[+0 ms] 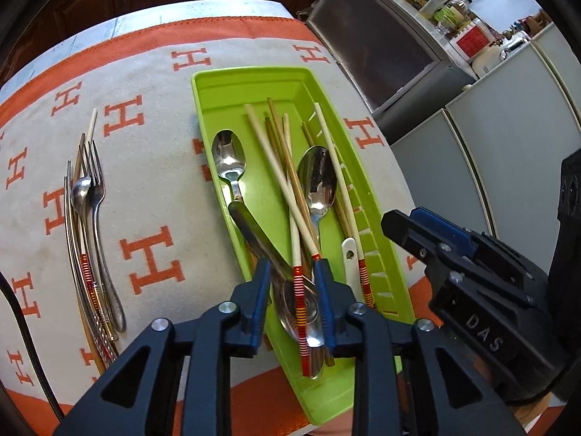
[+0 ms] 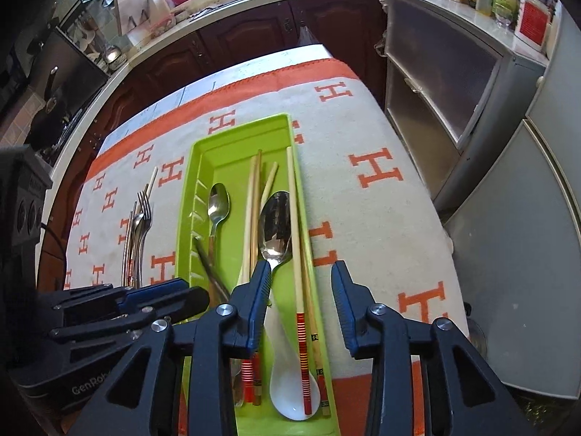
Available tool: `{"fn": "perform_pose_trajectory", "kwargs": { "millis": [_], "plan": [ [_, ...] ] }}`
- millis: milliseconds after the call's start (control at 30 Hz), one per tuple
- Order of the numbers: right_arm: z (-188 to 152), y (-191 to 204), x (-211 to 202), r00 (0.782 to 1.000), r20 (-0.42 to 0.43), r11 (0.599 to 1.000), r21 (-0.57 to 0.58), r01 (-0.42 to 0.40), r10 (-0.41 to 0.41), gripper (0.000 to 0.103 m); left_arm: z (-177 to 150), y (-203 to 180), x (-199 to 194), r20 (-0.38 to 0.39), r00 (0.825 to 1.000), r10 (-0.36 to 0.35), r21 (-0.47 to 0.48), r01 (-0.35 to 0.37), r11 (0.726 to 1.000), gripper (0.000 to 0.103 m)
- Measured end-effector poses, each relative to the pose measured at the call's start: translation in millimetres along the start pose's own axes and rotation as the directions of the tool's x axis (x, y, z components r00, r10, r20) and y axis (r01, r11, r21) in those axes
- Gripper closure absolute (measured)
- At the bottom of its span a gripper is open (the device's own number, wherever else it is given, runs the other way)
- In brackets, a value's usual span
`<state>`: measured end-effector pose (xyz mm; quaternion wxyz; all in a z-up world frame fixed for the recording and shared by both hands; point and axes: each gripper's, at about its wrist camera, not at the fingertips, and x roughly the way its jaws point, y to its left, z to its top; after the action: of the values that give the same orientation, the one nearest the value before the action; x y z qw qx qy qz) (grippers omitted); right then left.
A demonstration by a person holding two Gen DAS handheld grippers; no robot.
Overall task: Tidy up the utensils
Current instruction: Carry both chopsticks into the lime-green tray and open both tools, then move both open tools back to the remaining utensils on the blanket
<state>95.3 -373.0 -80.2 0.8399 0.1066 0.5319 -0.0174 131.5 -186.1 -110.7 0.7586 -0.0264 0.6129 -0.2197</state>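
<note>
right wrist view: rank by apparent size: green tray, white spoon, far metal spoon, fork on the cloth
1. green tray
2. white spoon, though it lies nearest the camera, which inflates it
3/4. far metal spoon and fork: look alike, both partly hidden, not ranked.

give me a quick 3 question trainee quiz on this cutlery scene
1. True or false: the green tray holds both spoons and chopsticks.
2. Where does the fork lie? A) in the tray B) on the cloth beside the tray C) in a gripper
3. What lies between the open fingers of the left gripper?

Key:
1. True
2. B
3. A chopstick with a red striped end, over a spoon; the pads do not press on it.
</note>
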Motion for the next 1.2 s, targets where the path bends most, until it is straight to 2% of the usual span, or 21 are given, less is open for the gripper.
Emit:
{"fn": "perform_pose_trajectory", "kwargs": {
  "millis": [33,100,167,400,533,633,767,900,1000,1067,1200],
  "plan": [
    [-0.2,-1.3,-1.2,1.000,0.002,1.000,0.008,-0.004,0.004,0.068,-2.4,-0.7,-3.6,0.009,1.000,0.005,0.011,-0.005,1.000,0.076],
    [-1.8,-2.6,-4.1,1.000,0.005,1.000,0.020,-0.016,0.016,0.068,-6.9,-1.7,-9.9,0.030,0.999,0.025,0.034,-0.026,0.999,0.064],
    [-4.1,-2.8,-6.6,1.000,0.007,0.999,0.026,-0.024,0.024,0.068,-12.2,0.3,-19.5,0.067,0.996,0.051,0.052,-0.054,0.997,0.057],
    [-14.4,8.6,-12.5,1.000,0.017,1.000,0.016,-0.022,0.022,0.068,-28.0,24.9,-52.5,0.173,0.974,0.146,0.035,-0.154,0.988,0.036],
    [-18.3,18.3,-15.5,0.999,0.030,1.000,0.005,0.011,-0.011,0.067,-37.7,41.5,-72.8,0.240,0.947,0.213,0.012,-0.222,0.975,0.032],
    [-18.1,27.3,-17.5,0.997,0.043,0.998,-0.007,0.058,-0.058,0.063,-49.1,56.5,-86.3,0.280,0.914,0.294,-0.022,-0.301,0.954,0.024],
    [-15.1,40.4,-20.1,0.997,0.058,0.999,-0.018,0.051,-0.050,0.061,-59.7,75.4,-96.0,0.286,0.883,0.372,-0.054,-0.373,0.926,0.021],
    [-12.8,62.0,-24.0,0.998,0.066,0.999,-0.050,0.014,-0.011,0.060,-68.8,97.4,-105.4,0.275,0.881,0.384,-0.113,-0.367,0.923,0.021],
    [-11.5,86.9,-23.8,0.999,0.051,0.993,-0.116,-0.002,0.008,0.060,-72.5,113.1,-108.2,0.255,0.889,0.379,-0.142,-0.354,0.924,0.021],
    [-11.6,105.3,-22.3,0.999,0.033,0.988,-0.152,-0.028,0.034,0.060,-74.7,120.9,-108.4,0.240,0.897,0.371,-0.148,-0.344,0.927,0.021],
    [-11.4,138.9,-11.7,0.995,-0.027,0.975,-0.198,-0.097,0.093,0.060,-79.8,136.7,-108.2,0.228,0.898,0.376,-0.162,-0.346,0.924,0.021]
  ]
}}
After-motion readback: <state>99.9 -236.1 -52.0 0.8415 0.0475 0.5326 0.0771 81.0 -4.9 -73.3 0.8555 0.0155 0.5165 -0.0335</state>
